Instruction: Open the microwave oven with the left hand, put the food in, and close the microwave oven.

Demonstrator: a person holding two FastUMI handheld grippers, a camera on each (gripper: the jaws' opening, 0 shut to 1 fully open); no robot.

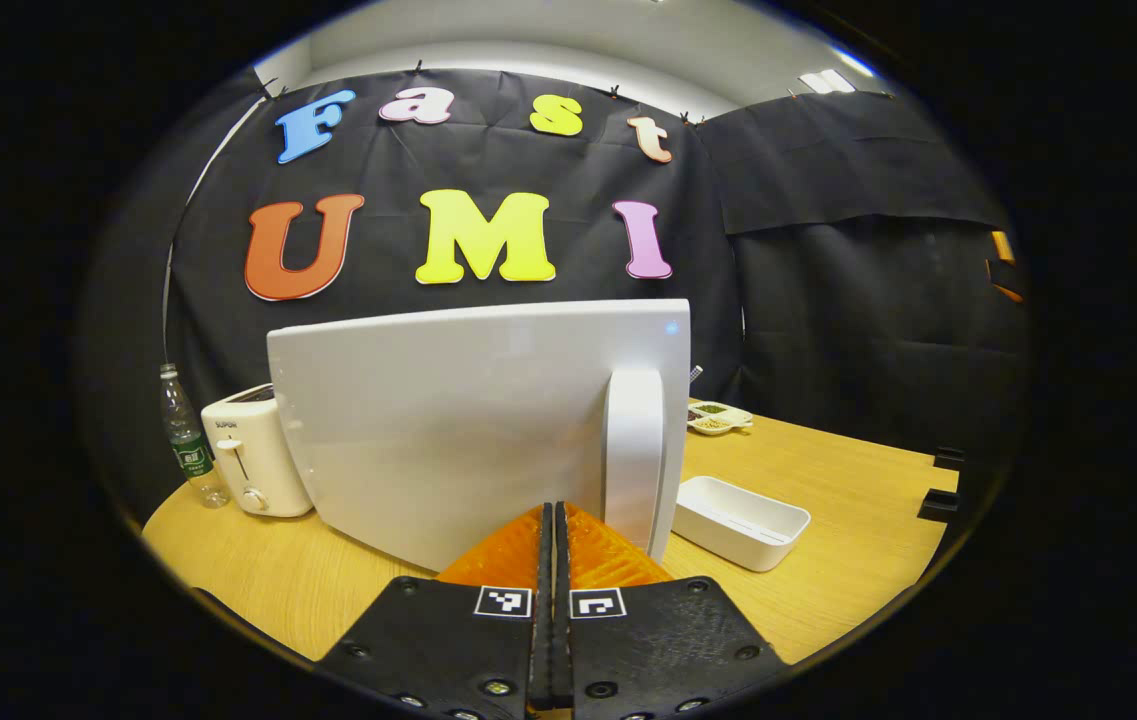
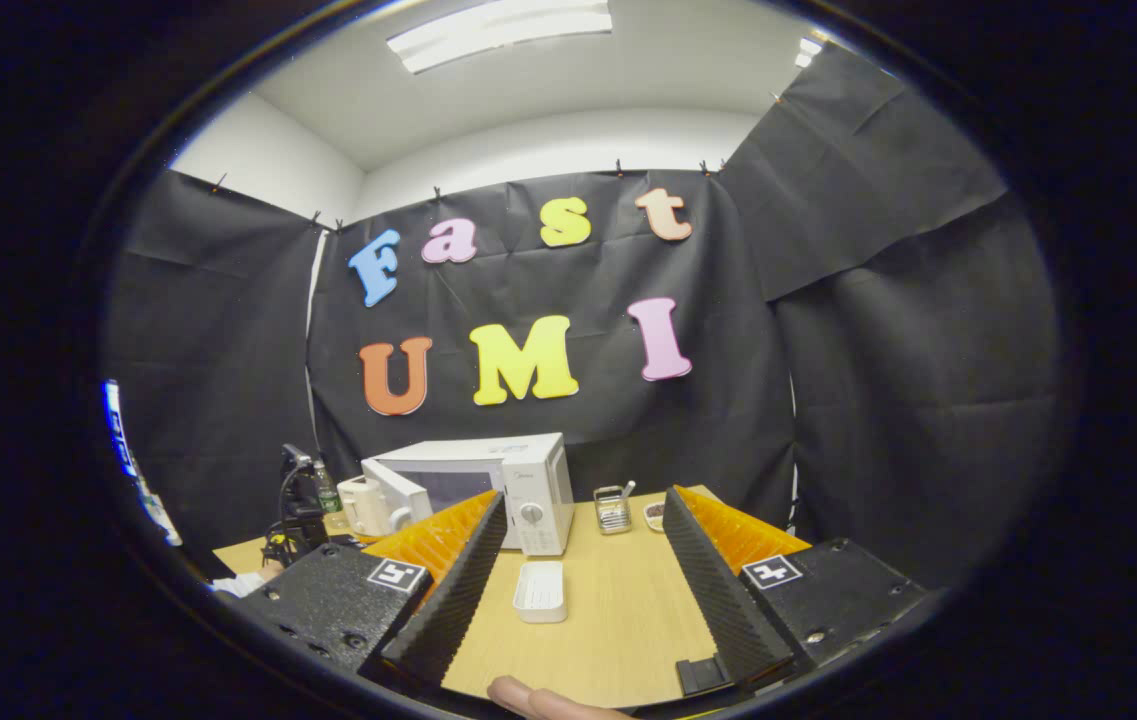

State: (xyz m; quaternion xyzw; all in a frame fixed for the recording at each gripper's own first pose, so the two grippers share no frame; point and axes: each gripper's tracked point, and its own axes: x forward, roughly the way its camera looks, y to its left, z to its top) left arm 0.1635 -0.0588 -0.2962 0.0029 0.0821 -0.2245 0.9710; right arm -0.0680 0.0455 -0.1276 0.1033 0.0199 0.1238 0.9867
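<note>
- Left gripper (image 1: 552, 560): jaws pressed together, empty, just before the microwave door (image 1: 468, 420), which stands partly swung out beside its handle (image 1: 634, 450).
- Right gripper (image 2: 578, 560): jaws wide apart above the counter (image 2: 618, 610).
- White food tray (image 2: 540, 590) sits in front of the microwave (image 2: 488, 490).
- Advice: swing the door fully clear before lifting the tray.

- In your right gripper view, the microwave (image 2: 513, 490) stood at the back of the table (image 2: 608, 620), its door (image 2: 396, 497) swung out to the left.
- The toaster (image 2: 360, 504) sat left of the microwave, with a bottle (image 2: 327, 492) behind it.
- The tray (image 2: 540, 590) lay on the table in front of the microwave.
- A small basket (image 2: 612, 508) stood right of the microwave, near the back edge.
- In your left gripper view, the door (image 1: 478, 420) stood just ahead, toaster (image 1: 253, 450) to its left, tray (image 1: 740, 520) to its right.
</note>
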